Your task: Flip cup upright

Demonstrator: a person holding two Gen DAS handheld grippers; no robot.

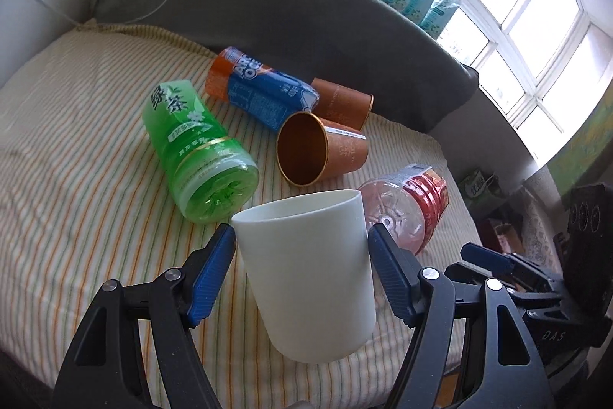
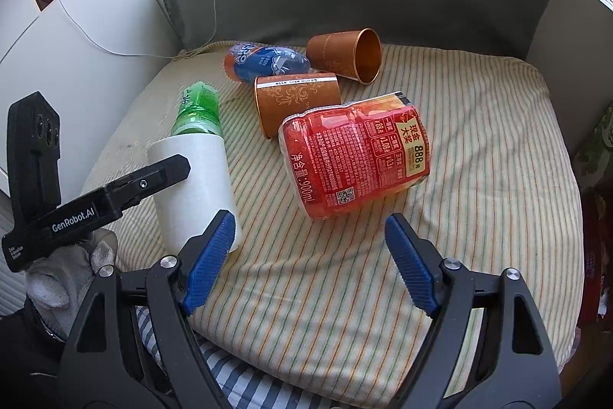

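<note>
A white cup [image 1: 310, 275] stands upright, mouth up, on the striped cushion [image 1: 76, 148], between the blue pads of my left gripper [image 1: 300, 248]. The pads sit beside its walls with small gaps, so the left gripper is open around the cup. In the right wrist view the same white cup [image 2: 199, 186] stands at the left with the left gripper's black finger [image 2: 153, 179] in front of it. My right gripper [image 2: 310, 255] is open and empty above the cushion's front edge, just right of the cup.
Two brown paper cups [image 1: 322, 148] [image 1: 345, 102] lie on their sides. A green bottle [image 1: 199, 148], a blue-orange bottle [image 1: 260, 91] and a red bottle [image 2: 356, 156] lie around them. A grey sofa back [image 1: 306, 18] rises behind, with cables on top.
</note>
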